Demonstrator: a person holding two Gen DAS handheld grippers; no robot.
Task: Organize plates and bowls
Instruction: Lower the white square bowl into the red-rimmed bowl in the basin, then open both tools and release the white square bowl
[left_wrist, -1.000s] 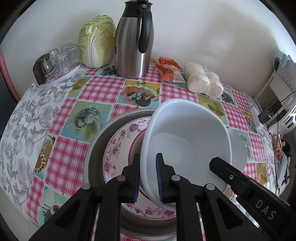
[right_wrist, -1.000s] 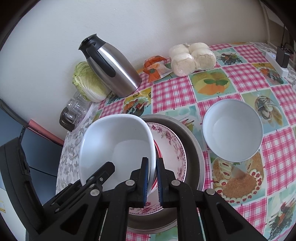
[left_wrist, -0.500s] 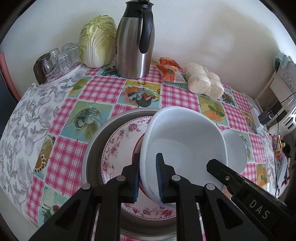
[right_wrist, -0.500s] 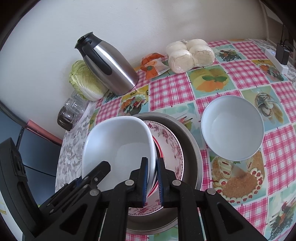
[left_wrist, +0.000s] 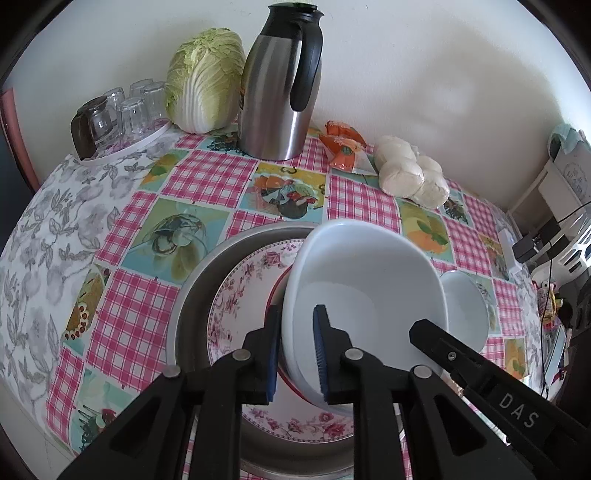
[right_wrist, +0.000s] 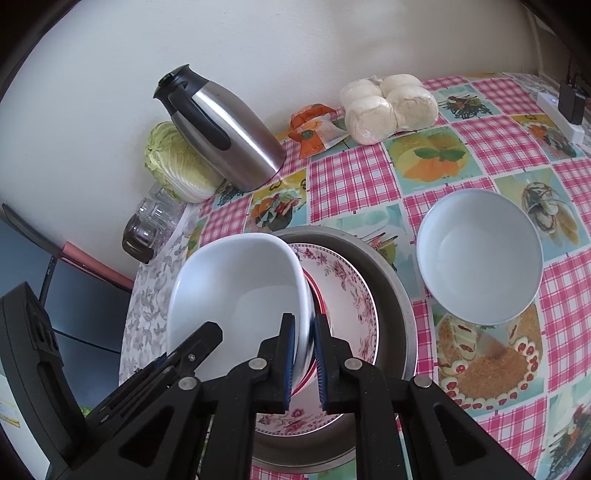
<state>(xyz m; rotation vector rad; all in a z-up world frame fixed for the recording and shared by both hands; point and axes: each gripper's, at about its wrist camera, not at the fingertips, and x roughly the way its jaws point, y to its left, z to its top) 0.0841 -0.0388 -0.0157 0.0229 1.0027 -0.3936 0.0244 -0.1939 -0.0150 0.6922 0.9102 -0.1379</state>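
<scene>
A white squarish bowl (left_wrist: 369, 288) (right_wrist: 236, 288) hangs tilted over a floral plate (left_wrist: 240, 295) (right_wrist: 347, 288) that lies in a round metal pan (left_wrist: 195, 280) (right_wrist: 391, 295). A red-rimmed dish (left_wrist: 275, 291) peeks out under the bowl. My left gripper (left_wrist: 297, 350) straddles the bowl's near-left rim; its jaws are opening, with the rim still between the pads. My right gripper (right_wrist: 304, 354) is shut on the opposite rim. A round white bowl (right_wrist: 480, 258) (left_wrist: 465, 302) sits on the tablecloth right of the pan.
Along the wall stand a steel thermos jug (left_wrist: 280, 92), a cabbage (left_wrist: 203, 81), upturned glasses on a tray (left_wrist: 122, 110), an orange packet (left_wrist: 343, 147) and wrapped buns (left_wrist: 410, 173). A power strip (right_wrist: 561, 114) lies at the far right edge.
The white bowl's far rim has dipped slightly toward the plates in the left wrist view, and the left pads stand a touch wider. The right gripper's hold looks the same.
</scene>
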